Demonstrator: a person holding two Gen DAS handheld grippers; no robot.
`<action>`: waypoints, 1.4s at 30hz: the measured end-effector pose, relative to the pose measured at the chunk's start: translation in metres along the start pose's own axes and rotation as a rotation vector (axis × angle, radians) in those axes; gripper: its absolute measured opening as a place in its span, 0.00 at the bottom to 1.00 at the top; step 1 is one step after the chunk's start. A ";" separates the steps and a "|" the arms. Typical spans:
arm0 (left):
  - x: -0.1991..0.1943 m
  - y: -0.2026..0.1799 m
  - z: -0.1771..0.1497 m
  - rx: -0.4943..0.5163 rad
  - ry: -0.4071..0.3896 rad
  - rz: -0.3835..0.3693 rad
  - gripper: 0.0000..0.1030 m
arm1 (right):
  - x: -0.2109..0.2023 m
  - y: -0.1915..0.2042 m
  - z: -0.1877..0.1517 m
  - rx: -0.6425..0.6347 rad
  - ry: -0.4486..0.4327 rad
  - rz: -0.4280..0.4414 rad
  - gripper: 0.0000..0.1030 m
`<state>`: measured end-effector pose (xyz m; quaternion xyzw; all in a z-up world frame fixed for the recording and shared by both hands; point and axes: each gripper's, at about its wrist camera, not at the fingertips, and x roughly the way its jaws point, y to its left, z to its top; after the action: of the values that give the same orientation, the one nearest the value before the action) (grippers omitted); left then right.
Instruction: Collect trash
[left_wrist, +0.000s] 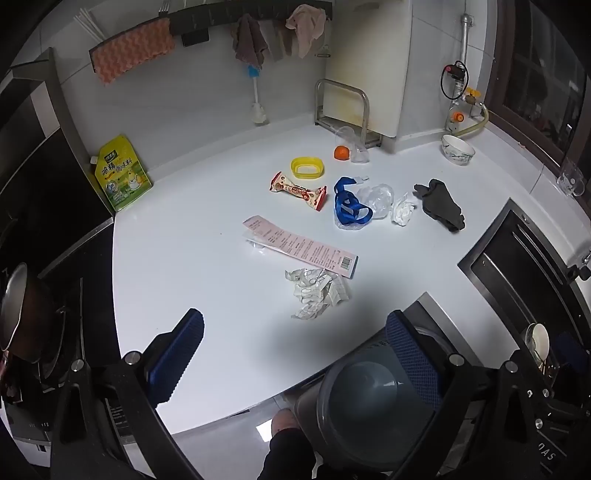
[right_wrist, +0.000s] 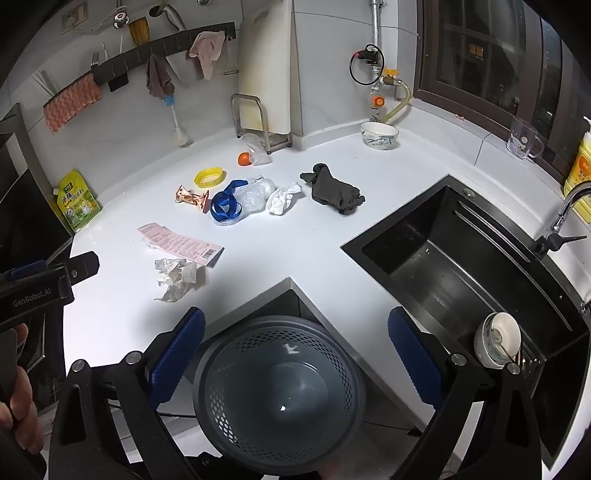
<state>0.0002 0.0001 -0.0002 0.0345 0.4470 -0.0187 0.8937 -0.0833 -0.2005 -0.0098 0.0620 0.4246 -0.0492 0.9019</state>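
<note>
Our two handheld tools share one build: the left black-framed two-finger gripper (left_wrist: 295, 354) and the right black-framed two-finger gripper (right_wrist: 295, 350) carry ribbed blue rubber pads (right_wrist: 177, 354) and round silver screws. White "GenRobot.AI" lettering marks the left body.

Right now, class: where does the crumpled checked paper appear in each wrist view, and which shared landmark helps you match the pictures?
Left wrist view: the crumpled checked paper lies just below centre, on the white counter, ahead of the open left gripper.
Right wrist view: the same paper lies left of centre, above the open right gripper.
Shared landmark: the long pink receipt, right behind the paper in both.
</note>
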 end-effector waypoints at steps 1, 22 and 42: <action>0.000 0.000 0.000 0.000 -0.003 0.001 0.94 | 0.000 0.000 0.000 0.000 0.000 0.000 0.92; -0.003 0.003 0.004 0.002 -0.016 0.002 0.94 | 0.001 0.002 0.007 0.003 -0.010 -0.001 0.92; -0.005 0.003 0.006 0.001 -0.025 0.009 0.94 | 0.003 0.003 0.012 0.003 -0.017 0.001 0.92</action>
<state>0.0022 0.0025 0.0074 0.0368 0.4357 -0.0153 0.8992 -0.0716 -0.1995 -0.0047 0.0629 0.4168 -0.0500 0.9054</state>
